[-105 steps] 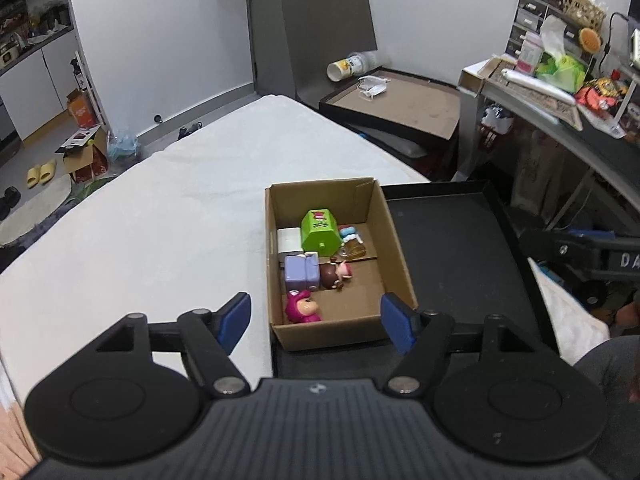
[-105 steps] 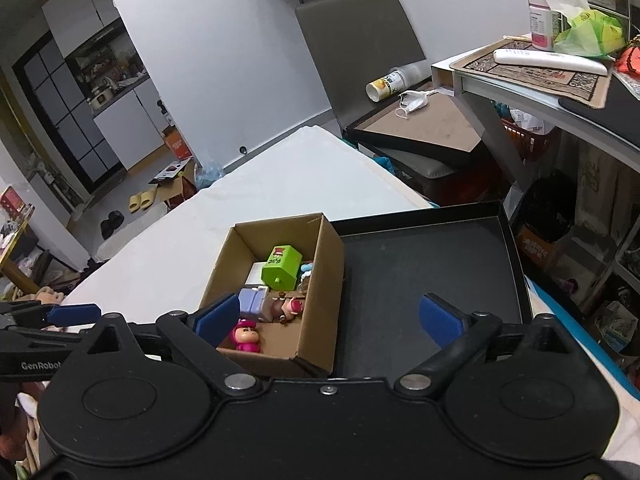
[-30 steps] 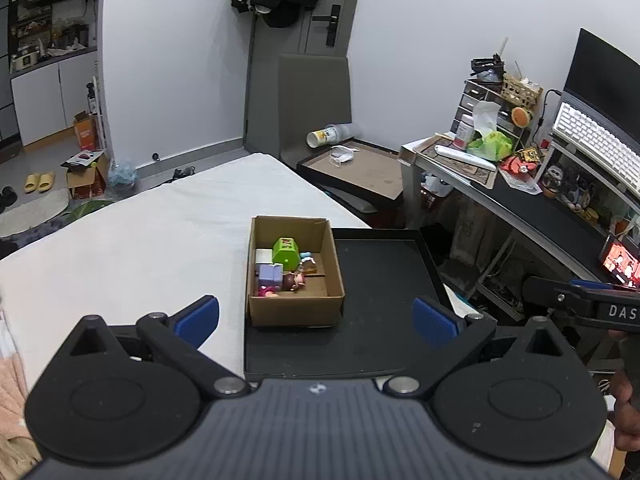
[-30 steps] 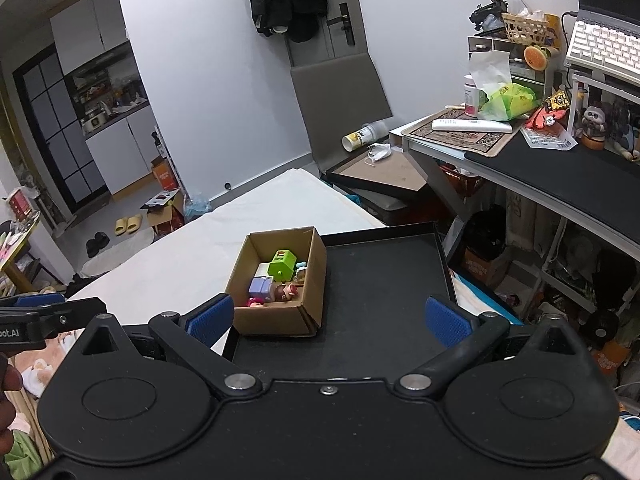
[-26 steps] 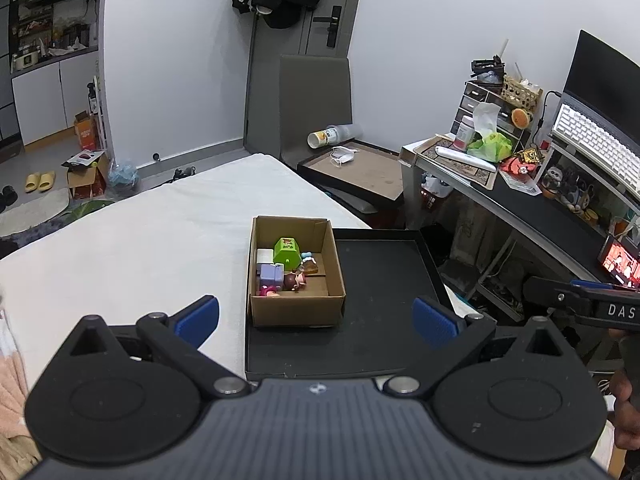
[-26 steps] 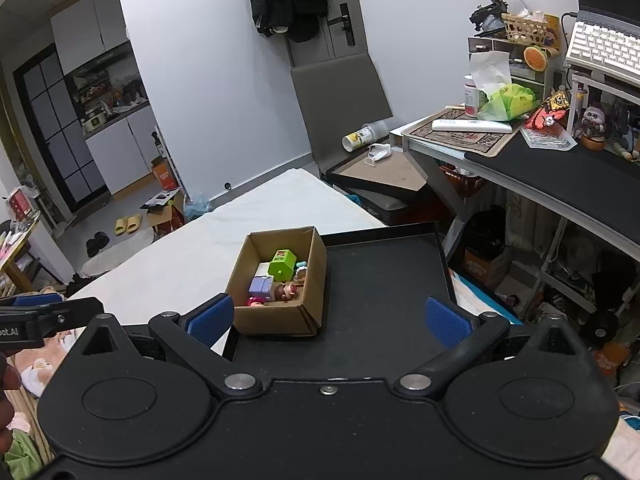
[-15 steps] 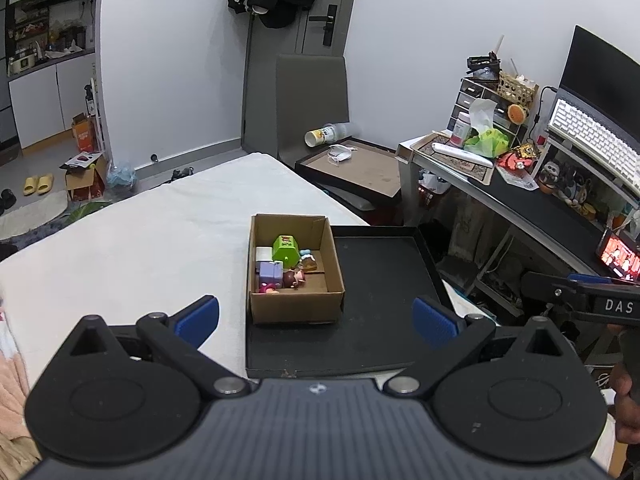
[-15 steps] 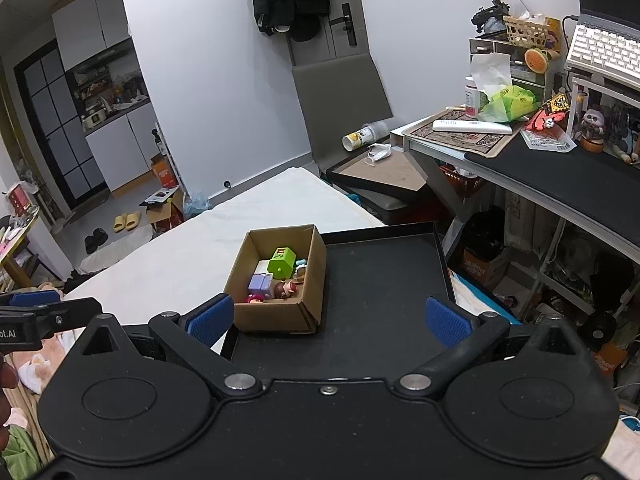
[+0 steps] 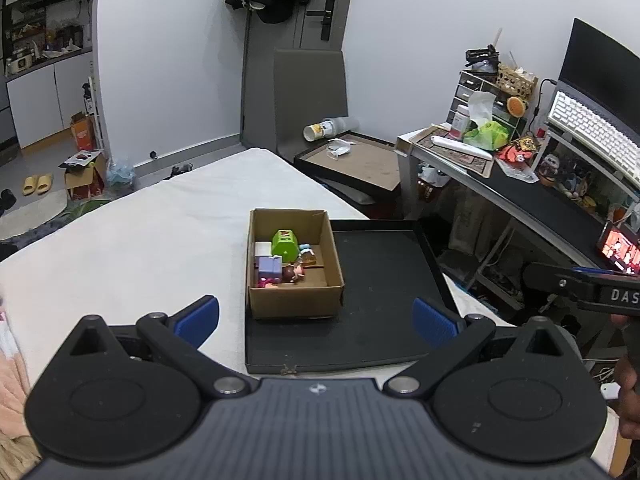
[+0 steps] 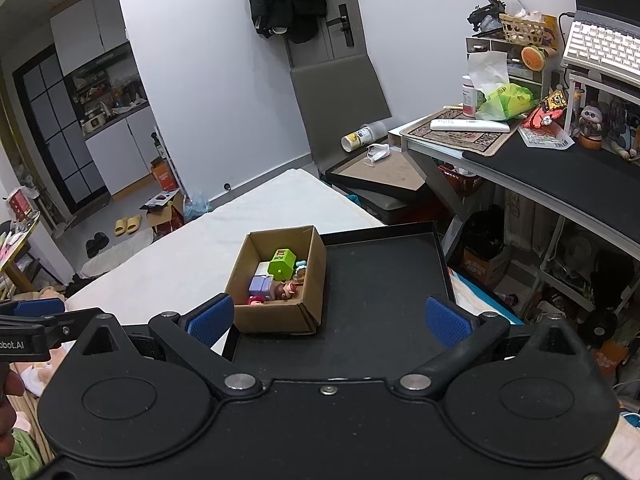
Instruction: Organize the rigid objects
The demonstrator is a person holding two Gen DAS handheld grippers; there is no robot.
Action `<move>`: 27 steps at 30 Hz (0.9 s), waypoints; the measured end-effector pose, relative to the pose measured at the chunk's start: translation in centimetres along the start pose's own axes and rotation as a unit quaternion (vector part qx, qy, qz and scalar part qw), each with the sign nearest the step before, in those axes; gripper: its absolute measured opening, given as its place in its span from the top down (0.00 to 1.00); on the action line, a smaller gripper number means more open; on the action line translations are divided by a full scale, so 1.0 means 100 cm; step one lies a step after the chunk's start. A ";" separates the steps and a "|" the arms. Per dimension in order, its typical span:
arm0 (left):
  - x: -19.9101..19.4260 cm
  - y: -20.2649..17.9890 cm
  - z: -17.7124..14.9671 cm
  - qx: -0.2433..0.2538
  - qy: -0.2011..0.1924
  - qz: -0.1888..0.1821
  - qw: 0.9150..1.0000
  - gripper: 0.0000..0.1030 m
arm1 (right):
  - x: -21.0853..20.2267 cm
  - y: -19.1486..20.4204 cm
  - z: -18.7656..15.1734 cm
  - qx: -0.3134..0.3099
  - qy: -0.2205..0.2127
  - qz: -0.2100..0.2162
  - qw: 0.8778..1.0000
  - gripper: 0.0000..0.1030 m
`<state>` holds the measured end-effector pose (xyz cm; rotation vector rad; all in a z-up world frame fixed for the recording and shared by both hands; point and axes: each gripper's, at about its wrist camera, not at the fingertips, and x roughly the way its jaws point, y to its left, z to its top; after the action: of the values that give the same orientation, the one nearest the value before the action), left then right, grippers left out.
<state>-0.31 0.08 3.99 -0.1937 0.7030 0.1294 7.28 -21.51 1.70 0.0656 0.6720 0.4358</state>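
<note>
A brown cardboard box [image 9: 294, 302] stands on the left part of a black tray [image 9: 384, 280] on a white bed. In it lie a green block toy [image 9: 285, 242], a purple block [image 9: 269, 266] and small figures [image 9: 295, 273]. The box [image 10: 280, 314], green toy [image 10: 282, 262] and tray [image 10: 384, 280] also show in the right wrist view. My left gripper [image 9: 316, 318] is open and empty, held back from the box. My right gripper [image 10: 328, 320] is open and empty, also held back above the tray's near edge.
The white bed [image 9: 140, 248] spreads left of the tray. A desk [image 10: 540, 176] with clutter and a keyboard stands at the right. A grey chair [image 9: 308, 96] and a framed board [image 9: 356, 158] stand behind the bed. The other gripper [image 9: 588, 288] shows at far right.
Since 3.5 s ago both grippers have pulled back and up from the box and opened wider. Over the last second they have barely moved.
</note>
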 end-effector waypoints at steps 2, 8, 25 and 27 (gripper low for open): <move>-0.001 -0.001 0.000 0.000 0.000 -0.006 1.000 0.01 | 0.000 0.000 0.000 0.001 0.000 0.001 1.000 0.00; -0.002 -0.002 -0.002 -0.002 -0.001 -0.006 1.000 0.01 | 0.000 -0.001 -0.001 0.001 0.000 -0.001 1.000 0.00; -0.003 -0.002 -0.004 0.002 -0.002 0.004 1.000 0.01 | 0.000 -0.001 -0.005 -0.002 0.001 -0.010 1.000 0.00; -0.002 -0.002 -0.005 0.002 0.000 0.006 1.000 0.01 | -0.001 -0.001 -0.004 -0.004 0.002 -0.012 1.000 0.00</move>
<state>-0.71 -0.24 3.76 -0.1857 0.7041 0.1389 7.02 -21.62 1.41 0.0494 0.6740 0.4163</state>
